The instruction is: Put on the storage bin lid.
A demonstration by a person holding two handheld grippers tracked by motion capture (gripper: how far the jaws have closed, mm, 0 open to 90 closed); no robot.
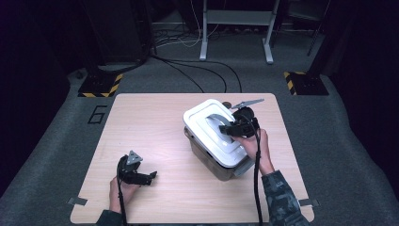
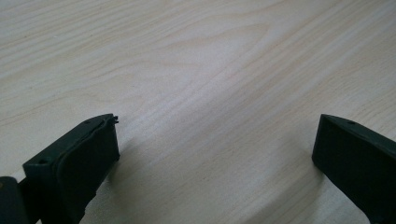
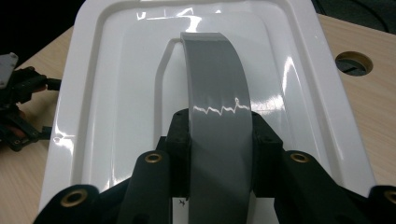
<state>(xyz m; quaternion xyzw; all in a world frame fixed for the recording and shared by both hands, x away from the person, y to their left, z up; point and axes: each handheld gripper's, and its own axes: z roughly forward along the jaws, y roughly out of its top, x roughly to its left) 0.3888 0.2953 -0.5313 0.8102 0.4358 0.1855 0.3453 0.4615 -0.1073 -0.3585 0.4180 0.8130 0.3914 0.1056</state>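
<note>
Nearest the camera, low at the left front edge of the pale wooden table (image 1: pixel 155 113): left gripper (image 1: pixel 151 177), jaws spread wide over bare wood grain, pinching nothing, pointing right toward the middle. Well apart from it, right of centre and toward the far edge: grey storage box with glossy white rectangular plastic lid (image 1: pixel 202 123), standing askew to the table edges, one corner turned toward the front. Across the lid's recessed middle, a broad grey arched plastic handle (image 3: pixel 217 88) (long axis running away from the right gripper's camera, straight ahead between the jaws). Right gripper (image 3: pixel 219 135) clamped on that handle near its closer end, pads pressed against both flat edges. Right hand (image 1: pixel 256 143) directly at the box; probable next move a straight lift by the handle, the left gripper too distant to steady the base.
</note>
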